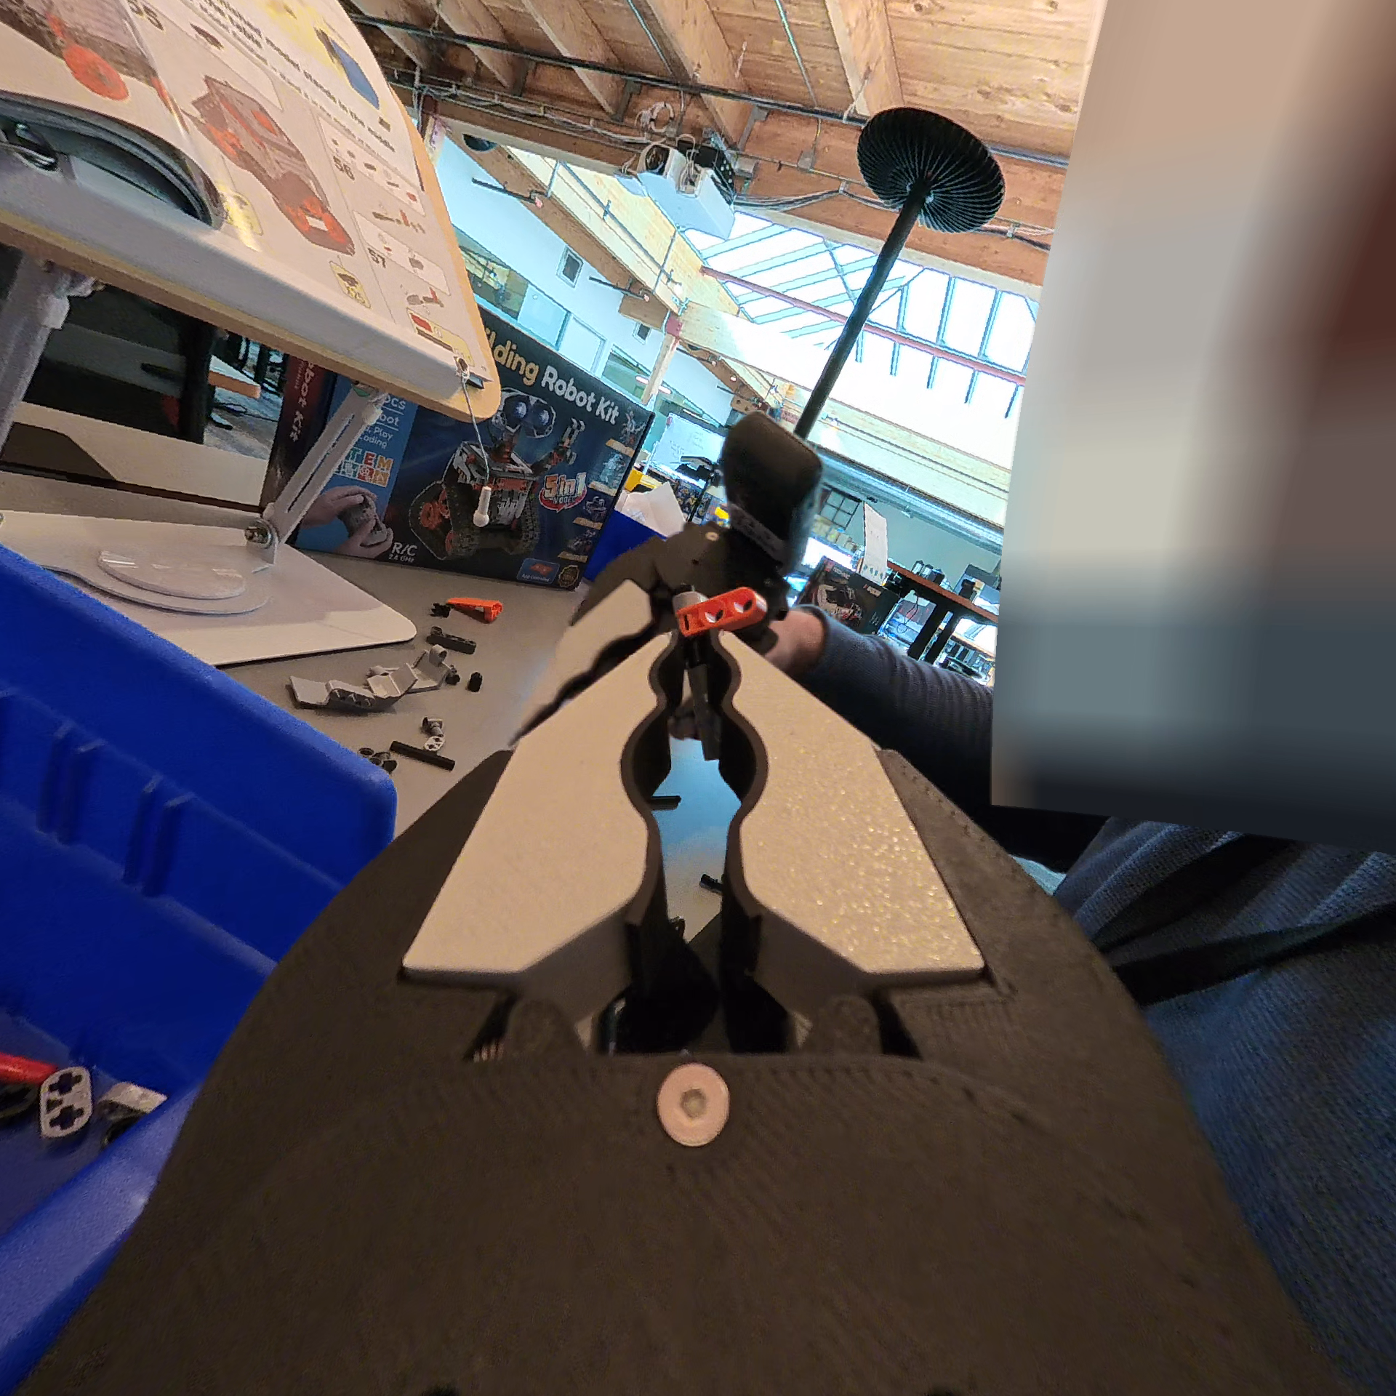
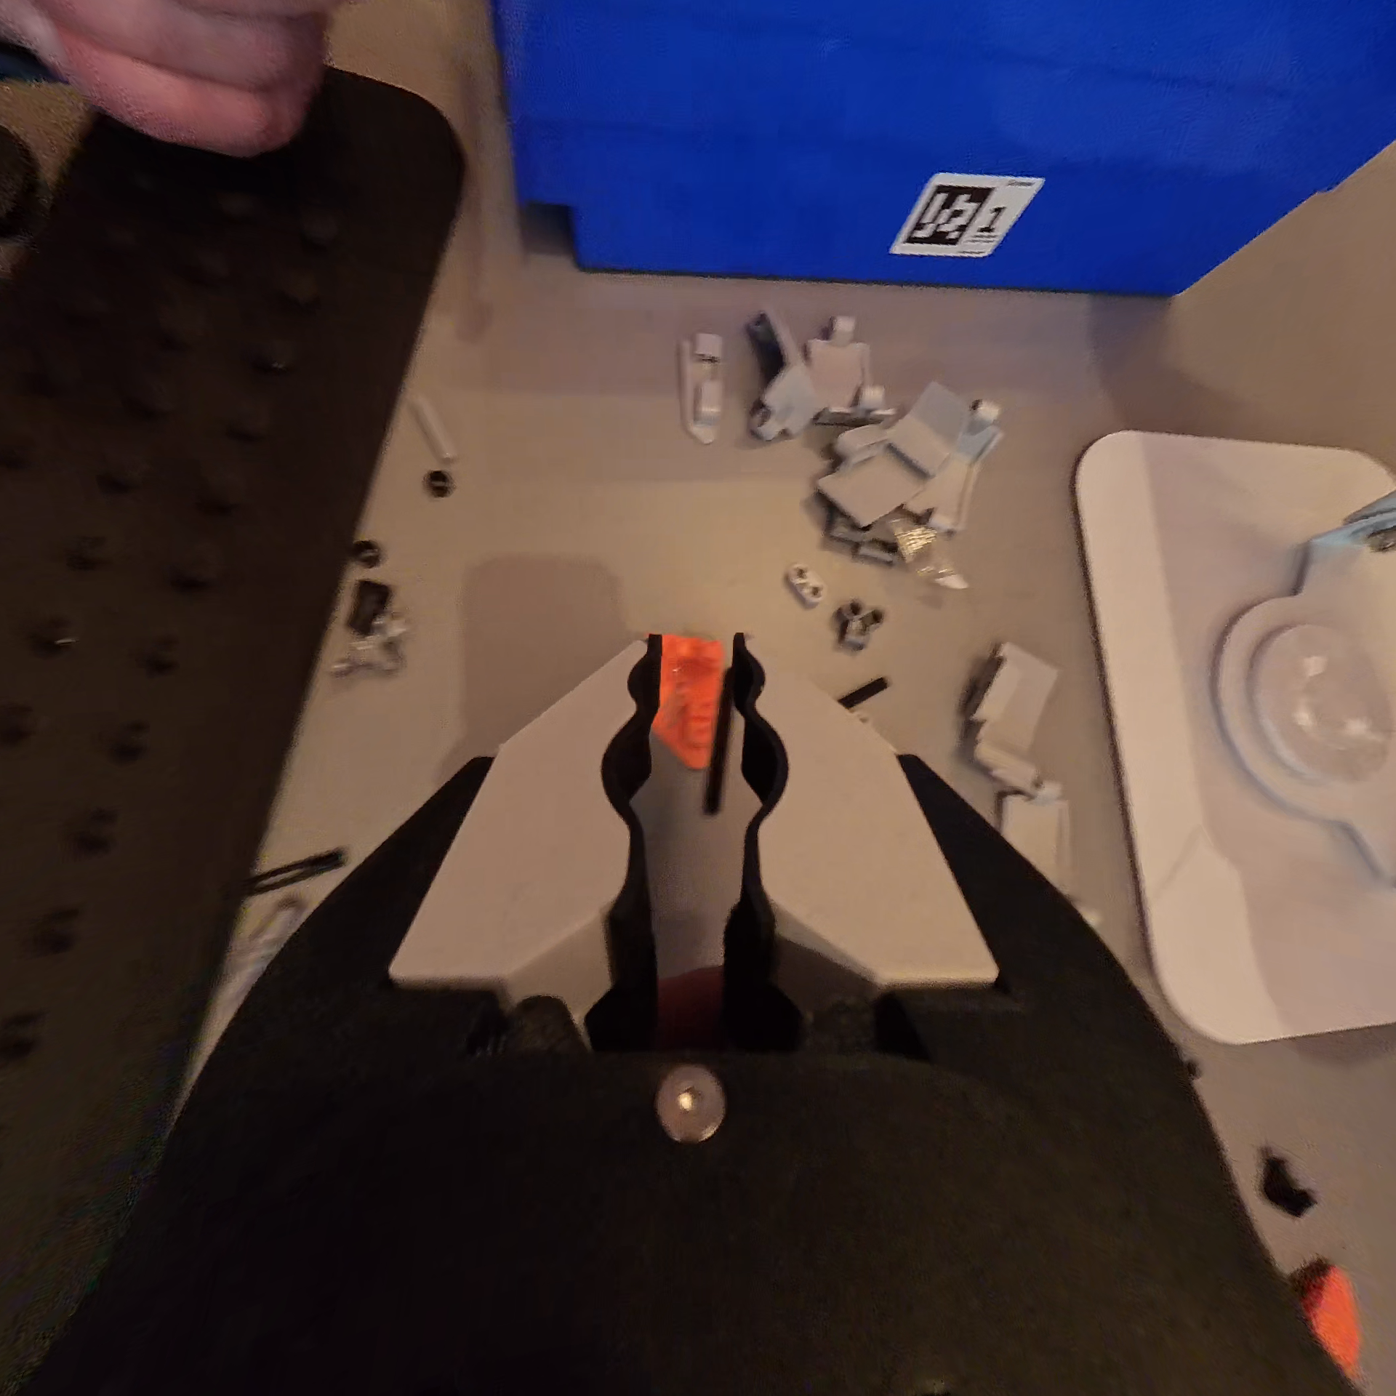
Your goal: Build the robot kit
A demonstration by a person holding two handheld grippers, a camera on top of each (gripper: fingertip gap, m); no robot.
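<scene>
My left gripper [image 1: 695,642] points up and away, its jaws nearly closed on a thin black axle [image 1: 699,680]. A small orange connector [image 1: 721,608] sits at the axle's far end. The right gripper's black body [image 1: 702,551] is just behind it, held by a hand [image 1: 801,634]. In the right wrist view my right gripper [image 2: 695,640] points down at the table, jaws narrow around an orange piece [image 2: 687,702] with a black axle [image 2: 716,755] beside it. The left gripper's black body [image 2: 189,453] fills the left side of that view.
A blue bin [image 1: 151,831] [image 2: 831,113] stands beside the work spot. A white stand base [image 1: 227,597] [image 2: 1246,755] carries an open booklet [image 1: 264,151]. Loose grey and black parts [image 1: 378,687] [image 2: 891,468] and an orange part [image 1: 472,608] lie on the table. A kit box [image 1: 483,483] stands behind.
</scene>
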